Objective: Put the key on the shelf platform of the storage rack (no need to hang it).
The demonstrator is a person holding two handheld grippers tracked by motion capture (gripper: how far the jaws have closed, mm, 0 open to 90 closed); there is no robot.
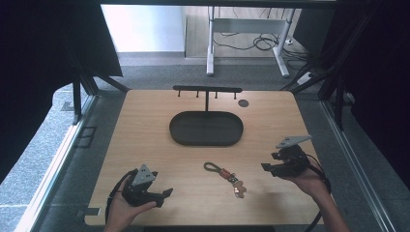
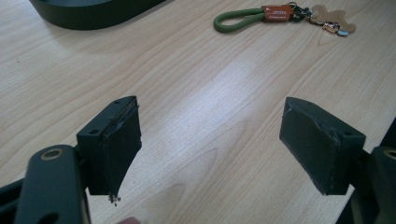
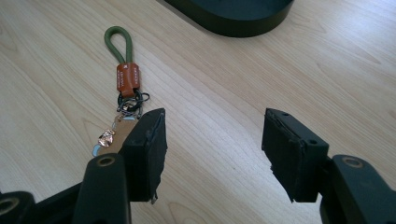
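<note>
A keychain lies flat on the wooden table, with a green cord loop, an orange tag and a tan charm. My left gripper rests at the front left, pointing right toward it. In the left gripper view its jaws stand wide open over bare wood, and the keychain lies farther off. My right gripper is held to the right of the keychain, pointing left. Its jaws are open with nothing between them. The keychain lies just beyond the left jaw, and that jaw hides part of the charm.
A black oval tray sits mid-table, with a black T-shaped hook rack rising behind it. A small dark disc lies near the far edge. The table's side edges drop to grey floor.
</note>
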